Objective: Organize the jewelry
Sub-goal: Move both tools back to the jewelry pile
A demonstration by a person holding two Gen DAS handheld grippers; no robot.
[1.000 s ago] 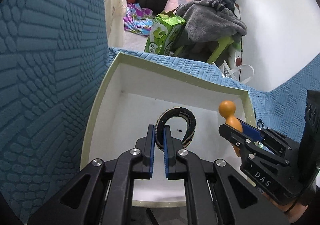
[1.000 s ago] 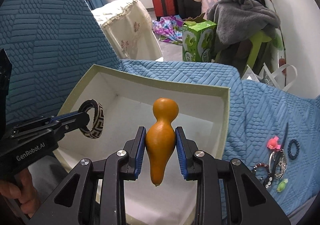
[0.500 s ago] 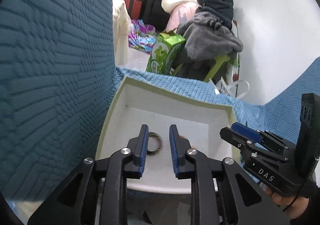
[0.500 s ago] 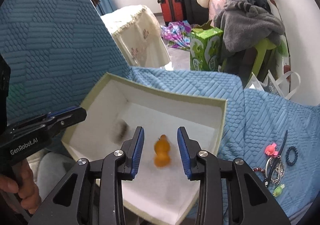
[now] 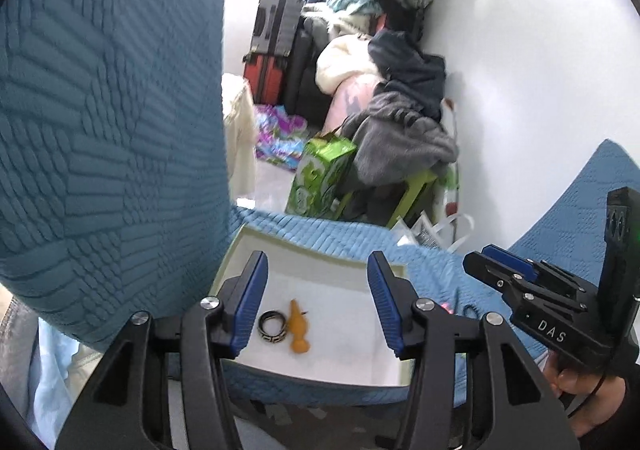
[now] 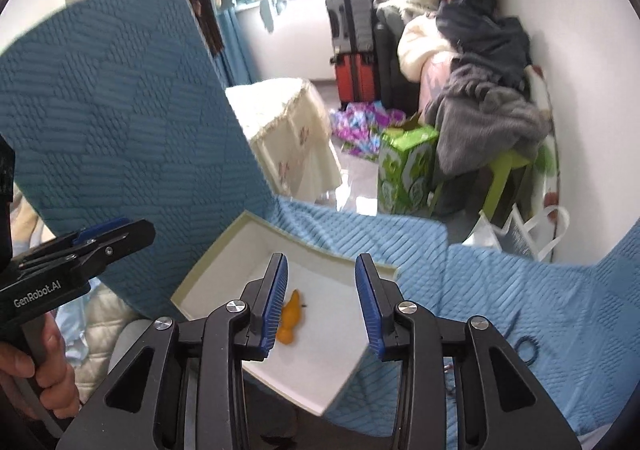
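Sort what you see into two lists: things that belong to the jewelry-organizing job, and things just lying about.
Job:
box
ring
gourd charm
left gripper, opening, nothing between its fingers
right gripper, open, empty
hair tie on the blue cover

Lying about:
green carton
suitcase
clothes pile

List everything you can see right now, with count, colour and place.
box: one, white, on the blue cover
ring: one, dark patterned, in the box, beside the gourd
gourd: one, orange, lying in the box
cover: one, blue quilted, under the box
hair tie: one, dark, on the cover right of the box
carton: one, green, on the floor
suitcase: one, black and red, far wall
left gripper: empty, jaws opening above the box
right gripper: empty, open above the box
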